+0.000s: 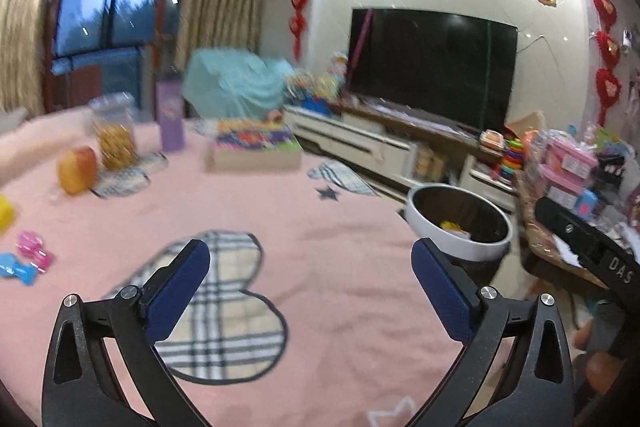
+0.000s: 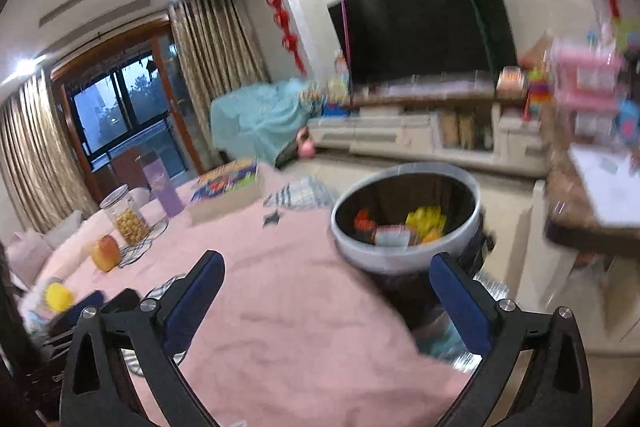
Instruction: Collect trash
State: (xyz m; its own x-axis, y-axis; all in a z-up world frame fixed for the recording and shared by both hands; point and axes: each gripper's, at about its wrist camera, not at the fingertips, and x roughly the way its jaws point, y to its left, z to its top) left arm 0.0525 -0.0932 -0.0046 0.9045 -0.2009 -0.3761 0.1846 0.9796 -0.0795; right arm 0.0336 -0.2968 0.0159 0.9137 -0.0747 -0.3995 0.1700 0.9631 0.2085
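A white round trash bin (image 2: 404,261) stands beside the pink-covered table (image 2: 280,307), with yellow, red and white trash inside; it also shows in the left wrist view (image 1: 460,239). My left gripper (image 1: 310,263) is open and empty above the pink cloth. My right gripper (image 2: 326,277) is open and empty, just in front of the bin's near rim. Pink and blue wrappers (image 1: 28,259) lie at the table's left edge, with a yellow piece (image 1: 6,213) beside them. The right gripper's body (image 1: 592,247) shows at the right of the left wrist view.
An apple (image 1: 78,171), a clear jar of snacks (image 1: 114,135), a purple bottle (image 1: 172,121) and a flat colourful box (image 1: 254,147) stand at the table's far side. A TV cabinet (image 1: 360,139) and a cluttered side table (image 1: 560,227) lie beyond the bin.
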